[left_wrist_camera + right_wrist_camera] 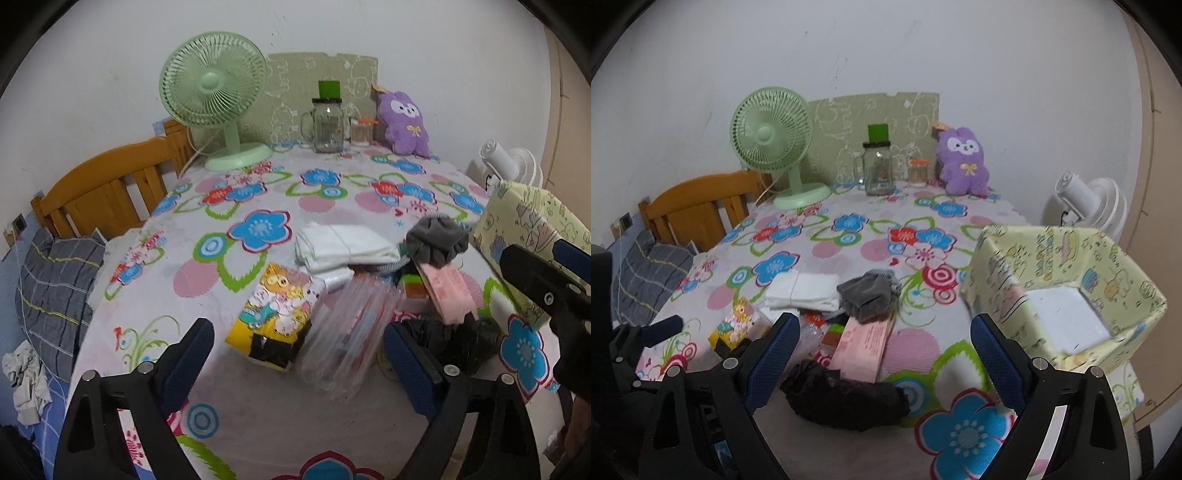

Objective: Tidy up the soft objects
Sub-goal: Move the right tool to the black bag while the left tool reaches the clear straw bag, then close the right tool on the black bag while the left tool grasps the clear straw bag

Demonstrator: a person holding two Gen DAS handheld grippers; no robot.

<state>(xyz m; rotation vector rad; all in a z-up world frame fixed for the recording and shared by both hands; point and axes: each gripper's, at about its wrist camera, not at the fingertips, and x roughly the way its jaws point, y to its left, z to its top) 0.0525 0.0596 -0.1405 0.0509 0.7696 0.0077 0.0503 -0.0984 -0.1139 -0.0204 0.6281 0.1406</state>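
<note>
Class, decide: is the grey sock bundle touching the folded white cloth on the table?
Touching. In the right wrist view the grey sock bundle presses against the right end of the folded white cloth, with no tablecloth visible between them.

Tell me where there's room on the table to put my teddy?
Bare cloth lies between the green fan and the white cloth, and mid-table before the jar. The near middle is crowded: gray cloth, pink pack, black bag. The box fills the right.
</note>
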